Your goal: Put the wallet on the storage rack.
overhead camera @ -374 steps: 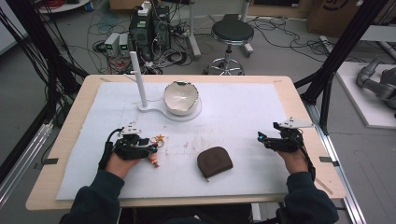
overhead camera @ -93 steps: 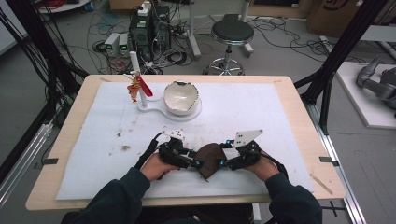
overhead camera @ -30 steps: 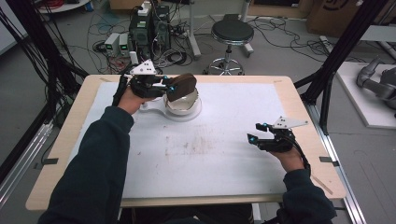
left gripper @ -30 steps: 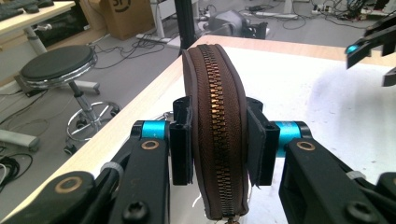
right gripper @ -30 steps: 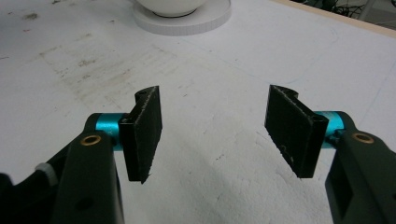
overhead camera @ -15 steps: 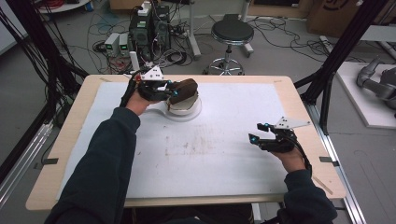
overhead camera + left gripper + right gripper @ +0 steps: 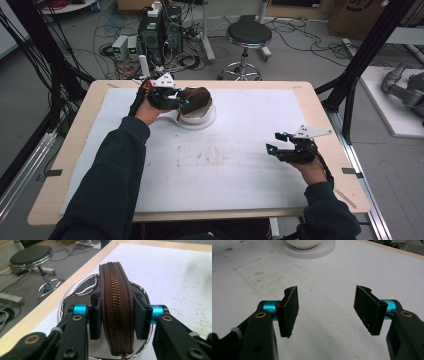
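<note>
A brown zippered pouch (image 7: 197, 97) stands on edge in the shiny metal bowl (image 7: 202, 114) at the table's far left. My left gripper (image 7: 186, 100) holds it from the left. In the left gripper view the pouch (image 7: 116, 310) sits zipper-up between the pads, over the bowl's chrome rim (image 7: 75, 293). The left gripper (image 7: 117, 315) has just been opening its jaws a little, and both pads still touch the pouch's sides. My right gripper (image 7: 276, 141) hovers over the right side of the white mat, open and empty (image 7: 325, 307).
The bowl rests on a white round base (image 7: 197, 122) with a white post (image 7: 143, 65) behind it; the base (image 7: 312, 251) also lies far ahead of the right gripper. A white mat (image 7: 225, 165) with faint stains covers the wooden table (image 7: 330, 125).
My left hand has come down a little and set the pouch lower into the bowl. The right gripper has stayed where it was.
</note>
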The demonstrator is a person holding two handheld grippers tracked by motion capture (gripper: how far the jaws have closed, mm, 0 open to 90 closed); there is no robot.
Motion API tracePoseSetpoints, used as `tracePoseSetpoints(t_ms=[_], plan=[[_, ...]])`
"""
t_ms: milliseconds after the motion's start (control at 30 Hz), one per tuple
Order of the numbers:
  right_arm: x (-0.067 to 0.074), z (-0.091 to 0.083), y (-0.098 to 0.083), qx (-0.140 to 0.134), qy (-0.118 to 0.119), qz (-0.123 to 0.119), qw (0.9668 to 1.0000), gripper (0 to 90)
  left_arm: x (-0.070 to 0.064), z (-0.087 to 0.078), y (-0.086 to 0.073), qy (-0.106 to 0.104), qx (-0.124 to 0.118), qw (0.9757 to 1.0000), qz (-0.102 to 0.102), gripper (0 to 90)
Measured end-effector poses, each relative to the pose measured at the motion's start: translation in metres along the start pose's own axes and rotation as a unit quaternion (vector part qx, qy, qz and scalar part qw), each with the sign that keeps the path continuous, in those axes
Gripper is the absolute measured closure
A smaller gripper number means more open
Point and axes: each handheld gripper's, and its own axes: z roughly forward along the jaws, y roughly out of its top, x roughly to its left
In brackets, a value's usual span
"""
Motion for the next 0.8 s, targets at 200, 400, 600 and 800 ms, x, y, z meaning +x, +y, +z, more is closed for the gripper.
tracePoseSetpoints(t_ms=[200,400,600,800], plan=[[0.0,-0.001,0.0,0.0,-0.001,0.0,1.0,37.4,0.003,-0.007,0.0,0.022,-0.009,0.9985,-0.05,41.6],[0.0,0.0,0.0,0.0,0.001,0.0,1.0,37.3,-0.002,-0.016,-0.006,0.004,0.011,0.9985,-0.053,51.2],[0.001,0.0,0.0,0.001,0.001,-0.002,1.0,37.3,-0.009,-0.013,-0.005,0.016,0.04,0.9986,-0.031,63.6],[0.001,0.0,0.0,0.001,0.001,-0.001,1.0,37.3,-0.015,-0.015,-0.004,0.03,0.023,0.998,0.049,69.9]])
